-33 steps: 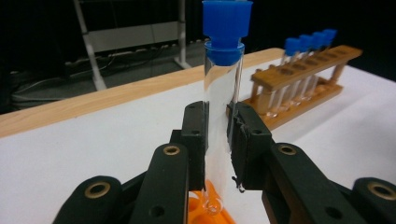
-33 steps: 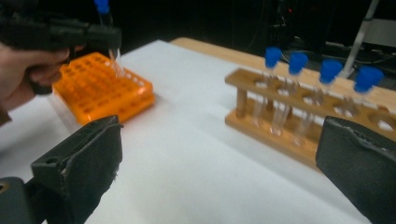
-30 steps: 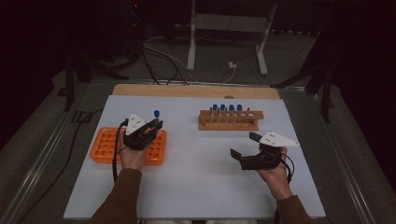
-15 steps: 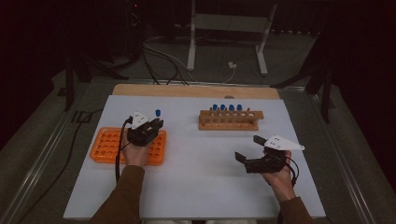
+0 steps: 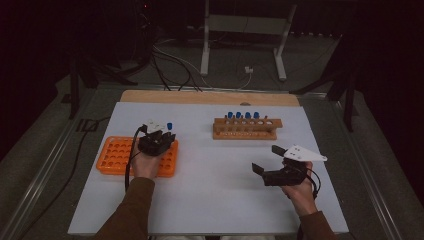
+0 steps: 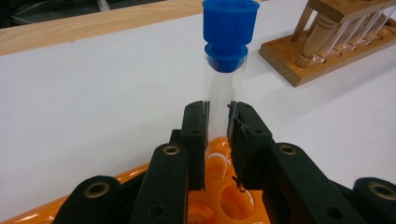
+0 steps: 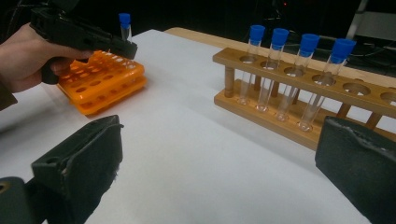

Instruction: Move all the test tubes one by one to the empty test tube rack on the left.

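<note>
Gripping a blue-capped tube (image 6: 223, 93) over the orange rack (image 5: 116, 156), left gripper (image 6: 216, 135) jaws clamp; right gripper (image 5: 270, 162) gapes near the wooden rack (image 5: 245, 131).

clear tube (image 6: 219, 100) with blue cap (image 6: 229, 32) between black jaws, orange rack (image 6: 219, 186) below them, brown wooden rack (image 5: 245, 129) beyond, white table (image 5: 215, 175).

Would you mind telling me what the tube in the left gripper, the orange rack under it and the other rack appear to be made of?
The tube looks like clear glass or plastic; the table shows through it. Its blue cap seems matte moulded plastic. The orange rack looks like glossy moulded plastic with round holes. The other rack appears to be varnished wood, with visible grain and turned posts.
</note>
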Demonstrator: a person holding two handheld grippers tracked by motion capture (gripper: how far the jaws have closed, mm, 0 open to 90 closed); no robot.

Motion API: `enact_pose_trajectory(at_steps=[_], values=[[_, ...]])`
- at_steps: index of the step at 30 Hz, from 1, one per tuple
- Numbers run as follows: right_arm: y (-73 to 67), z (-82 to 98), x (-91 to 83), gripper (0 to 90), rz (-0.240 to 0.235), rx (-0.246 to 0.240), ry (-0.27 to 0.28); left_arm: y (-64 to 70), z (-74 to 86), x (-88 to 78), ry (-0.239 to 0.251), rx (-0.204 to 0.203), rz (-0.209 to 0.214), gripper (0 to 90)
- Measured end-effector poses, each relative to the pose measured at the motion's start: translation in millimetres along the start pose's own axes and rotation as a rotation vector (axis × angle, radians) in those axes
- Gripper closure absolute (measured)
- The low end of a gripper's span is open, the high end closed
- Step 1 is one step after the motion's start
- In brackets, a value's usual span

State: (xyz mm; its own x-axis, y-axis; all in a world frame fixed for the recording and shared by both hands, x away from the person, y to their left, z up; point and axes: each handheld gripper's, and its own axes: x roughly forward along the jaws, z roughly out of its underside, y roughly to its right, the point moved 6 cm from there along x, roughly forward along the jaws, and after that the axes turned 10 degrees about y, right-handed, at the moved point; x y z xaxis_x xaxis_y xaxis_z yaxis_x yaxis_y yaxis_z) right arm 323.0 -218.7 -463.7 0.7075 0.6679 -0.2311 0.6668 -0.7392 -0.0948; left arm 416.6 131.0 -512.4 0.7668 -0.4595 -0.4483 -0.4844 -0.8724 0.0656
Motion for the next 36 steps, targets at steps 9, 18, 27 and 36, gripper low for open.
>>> enact_pose_trajectory(at_steps=[9,18,27,36], values=[[-1.4,0.1,-0.4,1.0,-0.004,-0.005,-0.001,5.6,3.1,0.6,0.005,0.064,-0.018,77.5],[-2.5,0.7,-0.2,1.0,-0.009,-0.012,-0.004,1.9,10.3,-2.8,-0.021,0.041,-0.017,70.4],[-3.1,1.9,0.2,1.0,-0.012,-0.011,-0.009,2.4,-4.0,-15.8,0.112,0.049,-0.022,66.2],[-3.9,3.1,0.7,1.0,-0.018,-0.012,-0.012,8.9,1.6,-14.2,0.048,0.107,-0.039,78.1]])
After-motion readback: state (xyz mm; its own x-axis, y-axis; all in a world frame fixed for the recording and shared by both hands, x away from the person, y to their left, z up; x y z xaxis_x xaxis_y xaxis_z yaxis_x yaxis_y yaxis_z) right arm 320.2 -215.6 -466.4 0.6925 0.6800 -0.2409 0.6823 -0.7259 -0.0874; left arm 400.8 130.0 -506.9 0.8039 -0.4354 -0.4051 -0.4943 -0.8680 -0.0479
